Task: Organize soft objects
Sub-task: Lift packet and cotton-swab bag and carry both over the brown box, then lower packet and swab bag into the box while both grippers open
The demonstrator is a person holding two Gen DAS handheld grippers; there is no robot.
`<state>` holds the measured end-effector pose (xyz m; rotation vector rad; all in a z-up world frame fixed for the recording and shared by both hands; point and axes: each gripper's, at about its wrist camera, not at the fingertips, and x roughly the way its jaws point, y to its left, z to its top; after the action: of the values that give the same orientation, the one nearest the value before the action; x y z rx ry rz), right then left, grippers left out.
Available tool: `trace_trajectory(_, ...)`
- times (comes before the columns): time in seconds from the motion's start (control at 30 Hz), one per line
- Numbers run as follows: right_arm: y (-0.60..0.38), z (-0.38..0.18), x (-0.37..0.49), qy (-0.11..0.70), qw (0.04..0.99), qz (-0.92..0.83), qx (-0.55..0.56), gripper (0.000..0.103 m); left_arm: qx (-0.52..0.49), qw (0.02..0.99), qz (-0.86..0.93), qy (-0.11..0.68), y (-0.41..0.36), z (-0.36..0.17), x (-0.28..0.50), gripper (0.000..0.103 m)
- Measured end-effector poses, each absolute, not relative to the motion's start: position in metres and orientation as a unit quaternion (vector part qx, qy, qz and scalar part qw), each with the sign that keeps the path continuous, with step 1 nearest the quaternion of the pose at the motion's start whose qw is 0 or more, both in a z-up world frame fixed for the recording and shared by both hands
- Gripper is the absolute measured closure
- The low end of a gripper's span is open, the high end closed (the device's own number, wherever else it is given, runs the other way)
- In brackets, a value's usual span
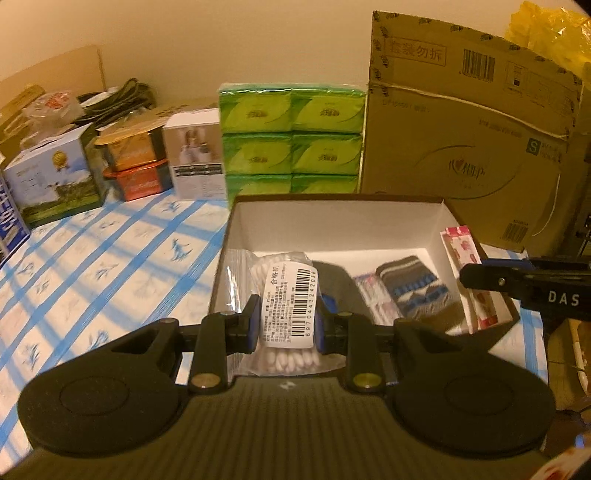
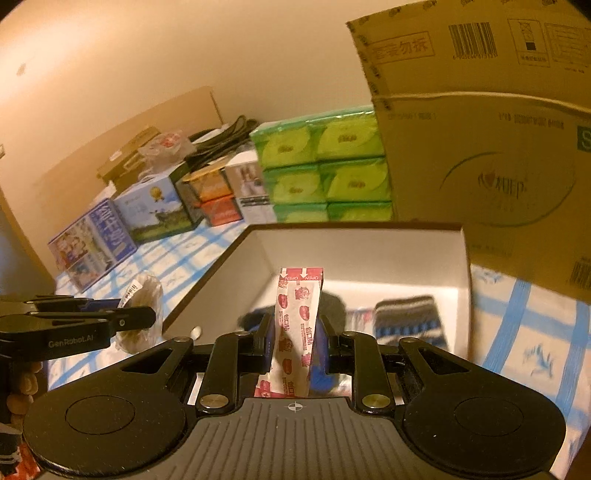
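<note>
Surface: we see a cloth (image 1: 92, 266) with blue checks and small leaf prints under everything; behind it stands a plain beige wall.
Far left: we see printed cartons in a row, a blue and white one (image 1: 55, 177) among them, then two flat tins (image 1: 133, 166) stacked one on the other, then a white carton (image 1: 195, 155).
Middle back: we see green tissue packs (image 1: 291, 140) stacked in three rows against the wall.
Left gripper (image 1: 286, 325): we hold it above the near left part of the open box; its jaws are clenched on a clear bag of cotton swabs (image 1: 284, 295), which has a white barcode label facing us. The bag hangs clear of the box floor.
Open box (image 1: 332, 221): white inside, dark outside, it sits in the middle of the cloth. On its floor we see a striped knitted piece (image 1: 417, 291), brown with blue and white, and just beside it on the left a small flat packet (image 1: 373, 295).
Right gripper (image 2: 293, 343): its jaws grasp a long strip of plasters (image 2: 297, 325), white with red print, which stands upright over the right side of the box.
Right back: we see a large brown cardboard carton (image 1: 469, 147) just behind the box; something in yellow plastic (image 1: 546, 33) lies on top of it.
</note>
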<state>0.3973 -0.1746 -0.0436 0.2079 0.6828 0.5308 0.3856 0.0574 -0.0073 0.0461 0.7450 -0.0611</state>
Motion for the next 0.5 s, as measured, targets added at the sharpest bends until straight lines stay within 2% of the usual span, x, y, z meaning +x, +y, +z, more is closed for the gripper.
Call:
trace_trajectory(0.27,-0.175,-0.058,0.454,0.361,0.897,0.234,0.105,0.079,0.010,0.916,-0.051,0.397,0.053,-0.020,0.453,0.078)
trace_trajectory(0.5,-0.164,-0.079,0.489,0.389,0.890,0.219,0.097,0.079,0.039,0.907,-0.042,0.417,0.047,-0.038,0.493,0.078)
